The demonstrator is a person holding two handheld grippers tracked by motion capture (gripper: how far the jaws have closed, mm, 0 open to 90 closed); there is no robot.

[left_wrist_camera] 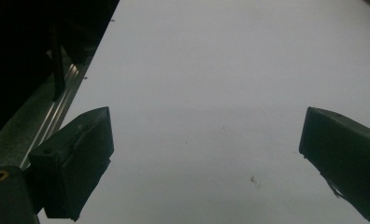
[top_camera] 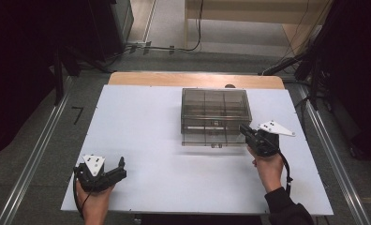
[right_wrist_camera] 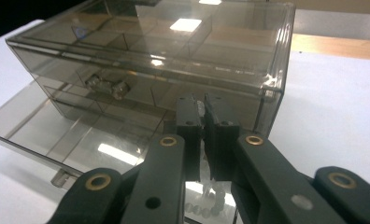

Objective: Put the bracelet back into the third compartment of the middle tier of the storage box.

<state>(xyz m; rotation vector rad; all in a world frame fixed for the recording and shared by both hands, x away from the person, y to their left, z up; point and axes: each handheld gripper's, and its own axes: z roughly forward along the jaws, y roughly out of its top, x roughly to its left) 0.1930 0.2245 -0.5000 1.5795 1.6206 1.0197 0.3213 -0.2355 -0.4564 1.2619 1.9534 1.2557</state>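
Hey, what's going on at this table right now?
A person works a gripper in each hand at a white table. The right gripper is shut on something small and clear over the pulled-out lower drawer of a smoky transparent organizer box. The left gripper hangs open above bare table, away from the box.

I'm seeing the white table [top_camera: 141, 140] lying mid-frame, black cables [top_camera: 174, 48] trailing across the grey floor [top_camera: 33, 154] at the top.

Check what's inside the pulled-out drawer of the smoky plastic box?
The open lower drawer shows bare dividers and glare. Small clear bead-like bits lie near its front, partly hidden by the right gripper, whose jaws pinch something clear.
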